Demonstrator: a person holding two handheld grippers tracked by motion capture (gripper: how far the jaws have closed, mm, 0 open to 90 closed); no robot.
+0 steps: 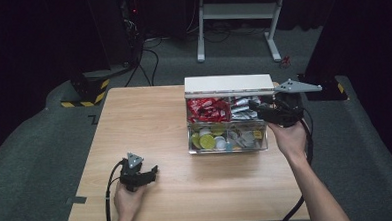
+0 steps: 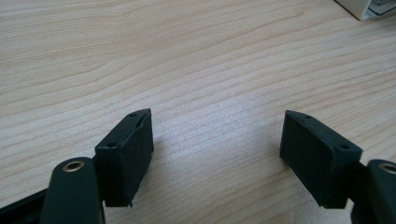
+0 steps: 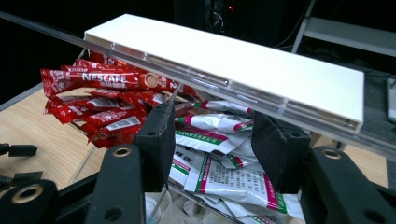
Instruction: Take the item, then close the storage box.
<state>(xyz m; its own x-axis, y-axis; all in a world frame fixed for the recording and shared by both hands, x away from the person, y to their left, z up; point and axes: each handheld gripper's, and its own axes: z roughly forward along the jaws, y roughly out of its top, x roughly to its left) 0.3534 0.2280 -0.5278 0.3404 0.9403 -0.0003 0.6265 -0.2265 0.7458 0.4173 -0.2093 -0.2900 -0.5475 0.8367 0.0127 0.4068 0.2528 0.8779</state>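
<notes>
A clear compartment box [image 1: 190,141] stands at the back right of the wooden table [image 1: 144,118], its white lid [image 1: 229,85] raised. Red Nescafe sachets [image 1: 208,110] fill its back left section and white-green sachets [image 1: 241,108] its back right. My right gripper [image 1: 258,107] reaches in from the box's right side. In the right gripper view it [image 3: 212,126] is open just under the lid [image 3: 233,60], its jaws either side of the white-green sachets [image 3: 219,172], with the red sachets [image 3: 102,98] to the left. My left gripper [image 1: 151,171] rests open on bare wood [image 2: 217,135].
The box's front sections hold round yellow and white pods [image 1: 208,139] and small packets [image 1: 245,137]. Beyond the table, a white metal frame [image 1: 237,11] and a yellow-black striped base [image 1: 85,93] stand on the grey floor. A box corner [image 2: 364,9] shows in the left gripper view.
</notes>
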